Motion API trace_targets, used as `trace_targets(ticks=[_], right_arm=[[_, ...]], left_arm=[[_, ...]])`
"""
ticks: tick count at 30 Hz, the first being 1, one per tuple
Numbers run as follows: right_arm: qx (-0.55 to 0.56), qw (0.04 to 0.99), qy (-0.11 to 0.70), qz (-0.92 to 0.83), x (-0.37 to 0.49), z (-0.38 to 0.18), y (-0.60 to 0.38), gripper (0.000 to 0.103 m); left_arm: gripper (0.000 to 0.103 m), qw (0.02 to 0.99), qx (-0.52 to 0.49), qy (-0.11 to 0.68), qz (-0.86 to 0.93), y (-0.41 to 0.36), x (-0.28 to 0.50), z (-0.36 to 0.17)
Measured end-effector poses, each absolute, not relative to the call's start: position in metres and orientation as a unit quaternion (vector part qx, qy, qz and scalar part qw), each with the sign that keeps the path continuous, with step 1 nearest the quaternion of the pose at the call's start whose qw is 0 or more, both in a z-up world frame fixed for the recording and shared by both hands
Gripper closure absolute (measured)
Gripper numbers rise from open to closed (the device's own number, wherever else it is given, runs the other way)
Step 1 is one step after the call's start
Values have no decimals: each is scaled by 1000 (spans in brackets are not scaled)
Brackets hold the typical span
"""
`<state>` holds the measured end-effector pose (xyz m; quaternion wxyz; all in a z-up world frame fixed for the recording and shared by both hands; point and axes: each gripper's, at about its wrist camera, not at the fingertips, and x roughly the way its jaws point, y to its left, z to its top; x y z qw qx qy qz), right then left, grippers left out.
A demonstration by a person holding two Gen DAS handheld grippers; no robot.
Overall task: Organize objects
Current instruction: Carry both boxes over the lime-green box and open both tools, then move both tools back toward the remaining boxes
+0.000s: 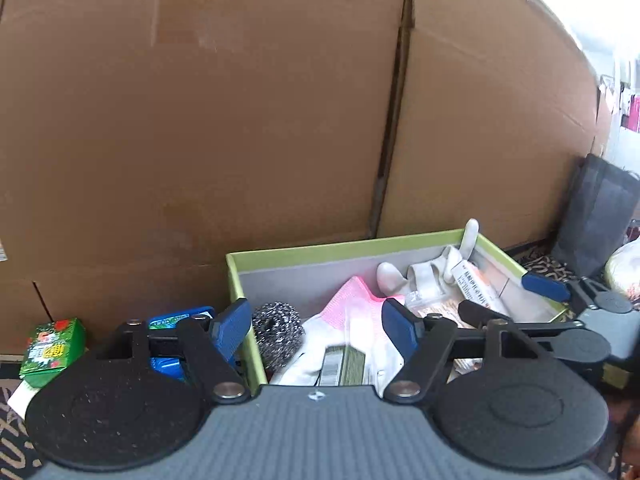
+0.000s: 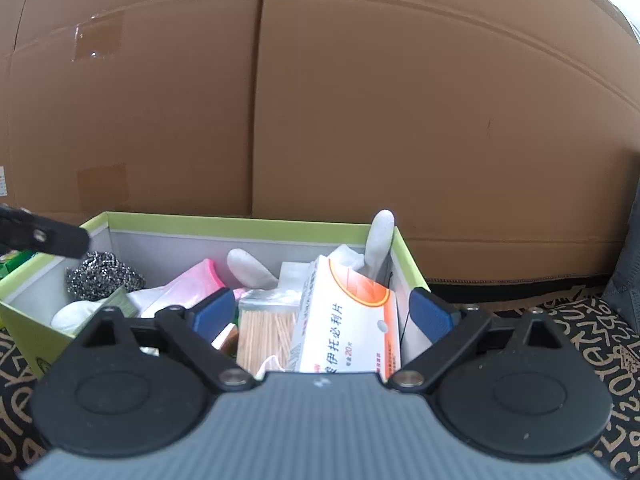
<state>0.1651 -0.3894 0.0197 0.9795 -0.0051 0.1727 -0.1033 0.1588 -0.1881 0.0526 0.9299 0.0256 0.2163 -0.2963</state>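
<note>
Right now your left gripper [image 1: 316,326] hangs over the near left corner of the green-rimmed storage box [image 1: 340,245], its 2 blue-padded fingers spread wide with nothing between them; 1 pad sits outside the box wall, the other above the contents. Below it, inside the box, you have a steel wool scourer [image 1: 277,330] against the left wall, a pink-cuffed white glove [image 1: 352,312] beside it, and a small olive carton [image 1: 344,366] lying on the glove. Outside the box to your left, a blue packet [image 1: 168,322] and a green carton [image 1: 52,347] rest on the patterned cloth [image 1: 12,420] against the big cardboard wall [image 1: 200,120].

Your right gripper [image 2: 322,314] hovers over the right end of the same box [image 2: 240,224], fingers likewise wide apart and empty. Between them sits a white-and-orange medicine box [image 2: 348,320], leaning against the right wall, with a clear bag of toothpicks [image 2: 266,332] just to its left. A second white glove [image 2: 376,240] pokes a finger above the rim at the far right corner. What lies under the toothpick bag is too hidden to tell.
</note>
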Motion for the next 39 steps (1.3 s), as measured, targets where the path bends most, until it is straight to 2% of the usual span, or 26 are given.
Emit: trace_targets(ticks=[1,3,5,10,15,20,23,27,32,39], right_arm=[[-8,979,177,-106,166,25,-375,7],[-4,983,162,-92,154,32,-359,6],[-1,988,135,-74,136,44,-345,0],[-7,995,99,-24,91,59,-299,0],[-4,992,122,41,64,44,-252,0],[10,979,180,94,63,18,-204,0],[0,973,194,126,82,12,-180,10],[-11,972,196,130,123,15,-155,16],[-19,975,202,94,168,3,-142,16],[4,978,206,41,166,-5,-155,16]], left_arm=[[27,930,23,217,-295,-187,154,55],[19,932,9,216,-291,-173,140,60],[14,937,-8,211,-279,-156,126,64],[6,947,-43,203,-244,-105,104,64],[6,953,-63,231,-187,-59,87,41],[6,946,-85,286,-129,-15,78,18],[6,942,-110,300,-106,7,78,10],[6,944,-121,294,-89,27,75,16],[6,947,-123,287,-81,40,77,20],[6,941,-124,301,-87,38,95,13]])
